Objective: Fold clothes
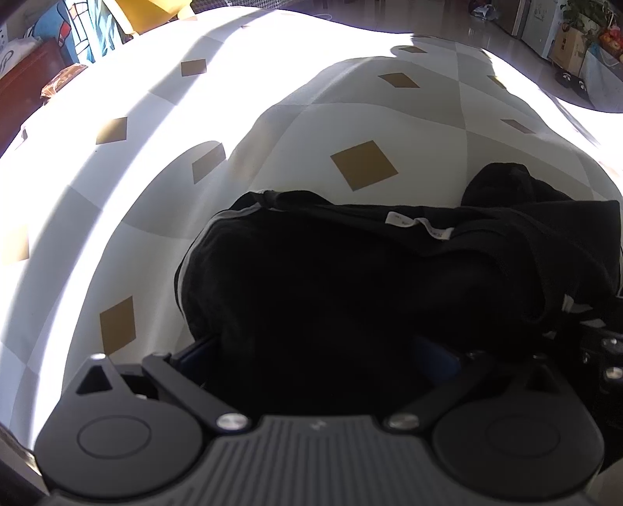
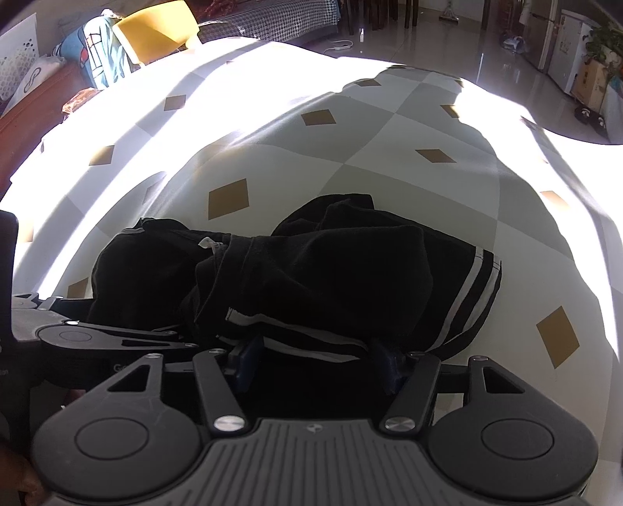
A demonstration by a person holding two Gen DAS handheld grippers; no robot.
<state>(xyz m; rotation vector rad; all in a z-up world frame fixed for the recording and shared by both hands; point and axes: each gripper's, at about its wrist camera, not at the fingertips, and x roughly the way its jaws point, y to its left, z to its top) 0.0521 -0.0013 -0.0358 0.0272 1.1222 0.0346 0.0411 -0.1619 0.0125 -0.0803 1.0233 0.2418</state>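
Note:
A bunched black garment with white side stripes and a small white label lies on a table covered by a white-and-grey checked cloth with tan diamonds. My left gripper points steeply down at the garment's near edge. Its jaws stand wide and the dark fabric fills the gap and hides the fingertips. My right gripper stands beside it on the right. Its blue pads flank the striped hem, which drapes over the tips. The left tool's black linkage shows low on the left of the right wrist view.
Bright sun bands cross the tablecloth, whose far edge curves across the top. Beyond it are a yellow cushion, a blue patterned item and brown wooden furniture. A shiny floor with boxes and plants lies at the right.

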